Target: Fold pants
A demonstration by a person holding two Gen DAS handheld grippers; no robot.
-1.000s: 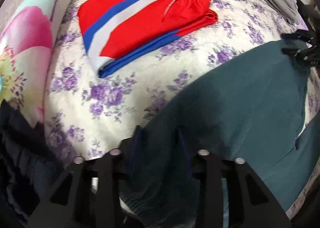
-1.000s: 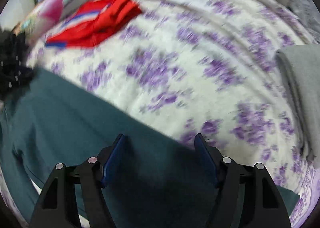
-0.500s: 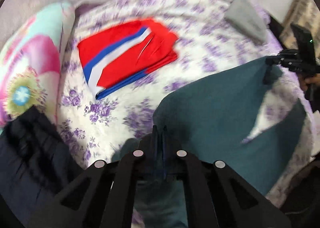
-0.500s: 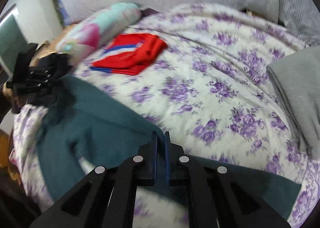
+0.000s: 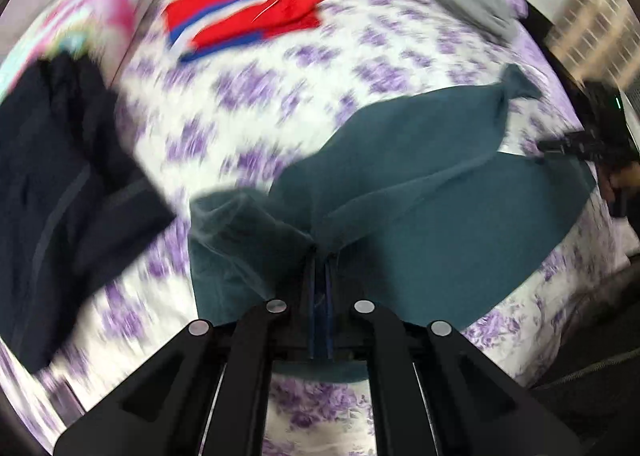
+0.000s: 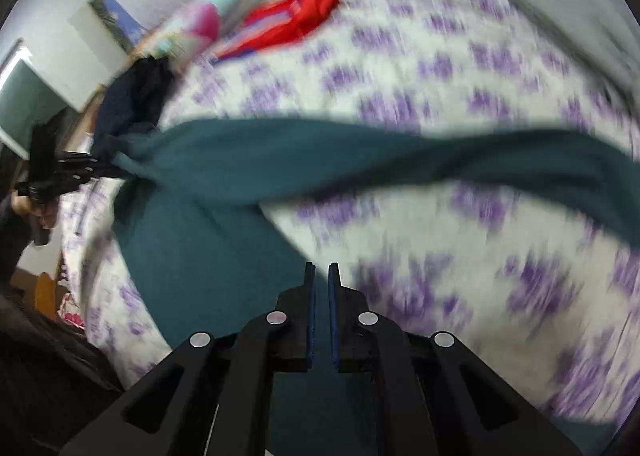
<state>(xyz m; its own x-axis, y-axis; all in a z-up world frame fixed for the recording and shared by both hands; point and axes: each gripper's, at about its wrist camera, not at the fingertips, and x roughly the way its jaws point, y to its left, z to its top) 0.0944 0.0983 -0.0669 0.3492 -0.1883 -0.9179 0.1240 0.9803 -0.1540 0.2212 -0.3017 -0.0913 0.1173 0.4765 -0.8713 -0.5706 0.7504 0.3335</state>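
Observation:
The teal pants [image 5: 420,195] lie across the floral bed sheet [image 5: 248,115], lifted and doubled over themselves. My left gripper [image 5: 322,256] is shut on a bunched edge of the teal fabric, which rises from its tips. In the right wrist view the pants [image 6: 248,163] stretch as a band across the bed to the left gripper [image 6: 100,167] at the far left. My right gripper [image 6: 322,268] is shut, only a thin slit between the pads, with teal cloth in and under it. The left wrist view shows the right gripper [image 5: 548,145] at the pants' right edge. Both views are motion-blurred.
Folded red pants with blue and white stripes [image 5: 244,19] lie at the far side of the bed. A dark navy garment [image 5: 60,175] is heaped at the left, a colourful pillow [image 5: 96,3] behind it. A grey garment [image 5: 472,3] lies far right.
Both grippers have closed on the teal pants and pulled back and up with them. The pants went from lying flat to lifted and folding over, and more of the bed shows.

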